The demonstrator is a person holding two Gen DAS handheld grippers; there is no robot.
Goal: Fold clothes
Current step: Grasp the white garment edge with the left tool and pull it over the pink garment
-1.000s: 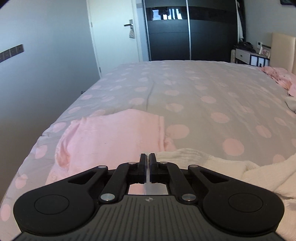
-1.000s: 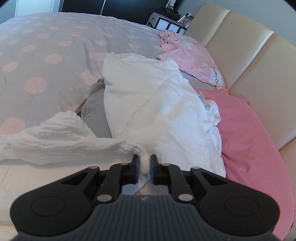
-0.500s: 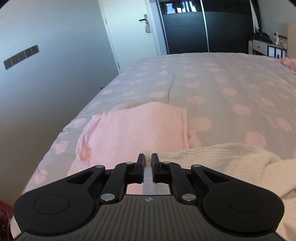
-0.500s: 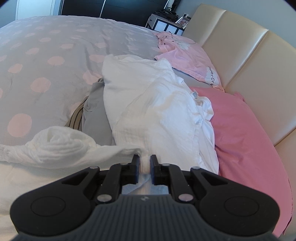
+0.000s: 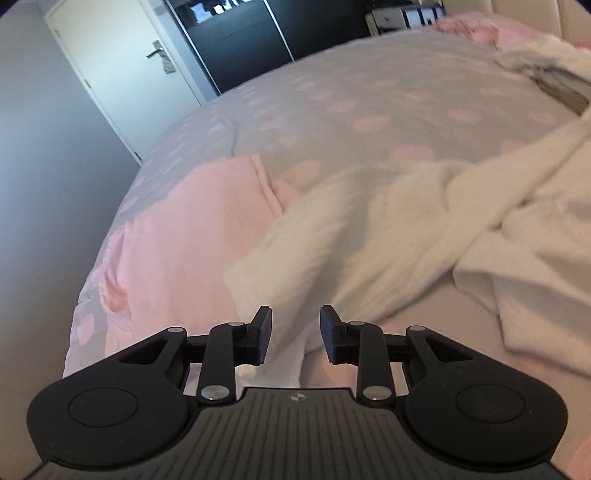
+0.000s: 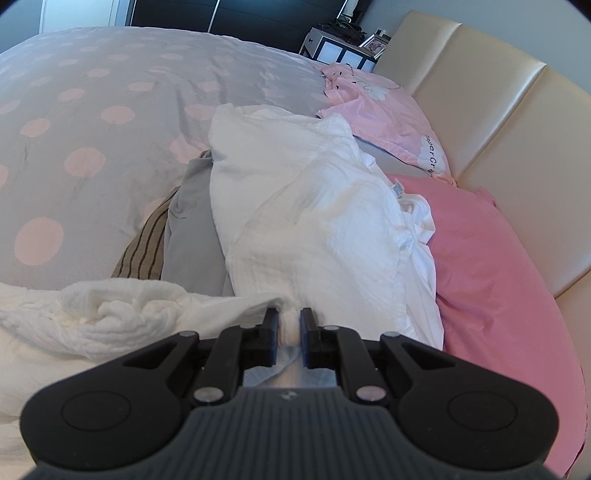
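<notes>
A cream textured garment (image 5: 362,236) lies rumpled on the bed, its corner over a folded pink garment (image 5: 184,236). My left gripper (image 5: 295,325) is open just above that corner, holding nothing. In the right wrist view the same cream garment (image 6: 110,314) bunches at the lower left. My right gripper (image 6: 289,325) is shut on a fold of it. A pile of unfolded clothes (image 6: 303,206), white over grey and striped pieces, lies just beyond the right gripper.
The bed has a grey duvet with pink dots (image 5: 369,96). Pink pillows (image 6: 491,266) lean on a cream headboard (image 6: 498,110) at the right. A white door (image 5: 125,66) and dark wardrobe (image 5: 236,33) stand beyond the bed.
My left gripper has opened and let go of the cream garment's corner, which now lies on the pink garment. My right gripper still holds its fold, opened slightly wider.
</notes>
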